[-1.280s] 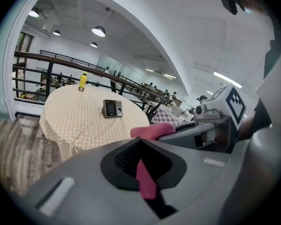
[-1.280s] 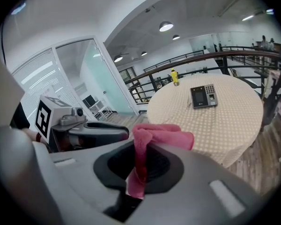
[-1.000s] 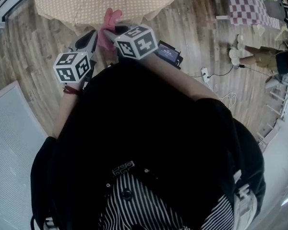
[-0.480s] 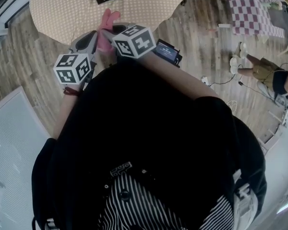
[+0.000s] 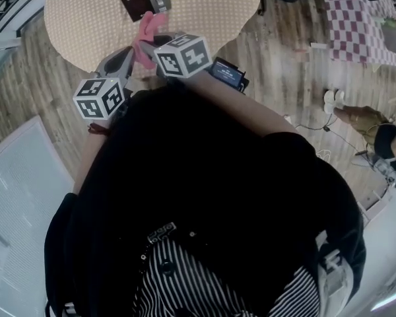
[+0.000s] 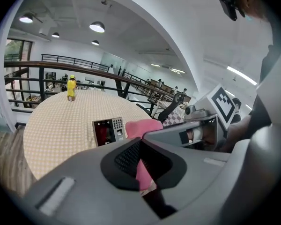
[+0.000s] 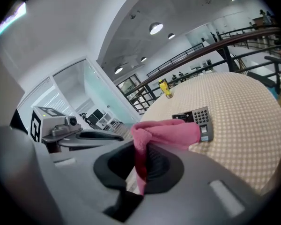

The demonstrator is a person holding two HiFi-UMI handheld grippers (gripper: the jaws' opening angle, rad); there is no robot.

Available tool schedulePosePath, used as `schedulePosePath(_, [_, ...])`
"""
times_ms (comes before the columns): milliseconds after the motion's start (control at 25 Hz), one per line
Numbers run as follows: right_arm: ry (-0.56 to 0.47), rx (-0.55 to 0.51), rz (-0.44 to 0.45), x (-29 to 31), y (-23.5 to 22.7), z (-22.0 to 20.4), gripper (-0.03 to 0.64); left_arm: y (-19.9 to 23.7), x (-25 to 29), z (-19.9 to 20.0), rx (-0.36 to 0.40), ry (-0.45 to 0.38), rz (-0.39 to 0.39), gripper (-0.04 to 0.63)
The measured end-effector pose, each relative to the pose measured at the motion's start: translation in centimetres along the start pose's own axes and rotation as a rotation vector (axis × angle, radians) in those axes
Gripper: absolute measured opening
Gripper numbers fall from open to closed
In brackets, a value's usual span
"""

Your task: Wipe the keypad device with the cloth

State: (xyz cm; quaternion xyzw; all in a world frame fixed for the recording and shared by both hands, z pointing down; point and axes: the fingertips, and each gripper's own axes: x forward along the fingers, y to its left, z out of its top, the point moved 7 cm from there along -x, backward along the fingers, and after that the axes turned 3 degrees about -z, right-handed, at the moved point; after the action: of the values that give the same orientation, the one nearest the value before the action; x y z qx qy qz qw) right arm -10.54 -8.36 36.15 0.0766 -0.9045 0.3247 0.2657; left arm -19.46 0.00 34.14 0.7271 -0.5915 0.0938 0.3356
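Note:
The keypad device (image 5: 145, 0), black with a grey number pad, lies flat on the round table (image 5: 204, 5) under a beige checked cover. It also shows in the left gripper view (image 6: 107, 131) and the right gripper view (image 7: 196, 118). My right gripper (image 5: 145, 43) (image 7: 143, 146) is shut on the pink cloth (image 5: 148, 32) (image 7: 166, 131), which bunches out past its tips, short of the device. My left gripper (image 5: 127, 50) (image 6: 140, 146) sits right beside it, with a strip of the same cloth (image 6: 143, 125) pinched between its pads. Both hover at the table's near edge.
A small yellow bottle (image 6: 71, 88) (image 7: 165, 87) stands at the table's far side. A dark screen device (image 5: 228, 73) sits by my right arm. On the wooden floor are a white panel (image 5: 20, 190) to the left, a checked mat (image 5: 356, 18) and a seated person (image 5: 376, 127) to the right.
The table has come closer and the keypad device has entered the head view. Both grippers keep the pink cloth and now reach the table's near edge.

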Motion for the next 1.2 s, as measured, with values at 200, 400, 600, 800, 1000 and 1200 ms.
schedulePosePath(200, [0.009,0.010,0.040,0.1,-1.1,-0.4,0.031,-0.3,1.0,0.5,0.004,0.026,0.026,0.000])
schedulePosePath(400, [0.012,0.005,0.038,0.2,-1.5,-0.7,0.031,0.3,1.9,-0.2,-0.029,0.044,0.007,0.000])
schedulePosePath(600, [-0.016,0.023,-0.017,-0.2,-3.2,-0.5,0.031,0.6,3.3,0.4,-0.002,0.035,-0.043,0.000])
schedulePosePath(800, [-0.065,0.050,-0.047,-1.2,-4.5,1.4,0.031,0.8,4.4,2.7,0.024,0.018,-0.059,0.000])
schedulePosePath(1000, [-0.063,0.058,-0.061,-0.2,-5.4,2.2,0.031,2.1,5.7,3.9,0.042,0.028,-0.081,0.000])
schedulePosePath(1200, [-0.050,0.092,-0.065,1.5,-6.8,3.0,0.031,3.8,7.6,5.3,0.045,0.048,-0.088,0.000])
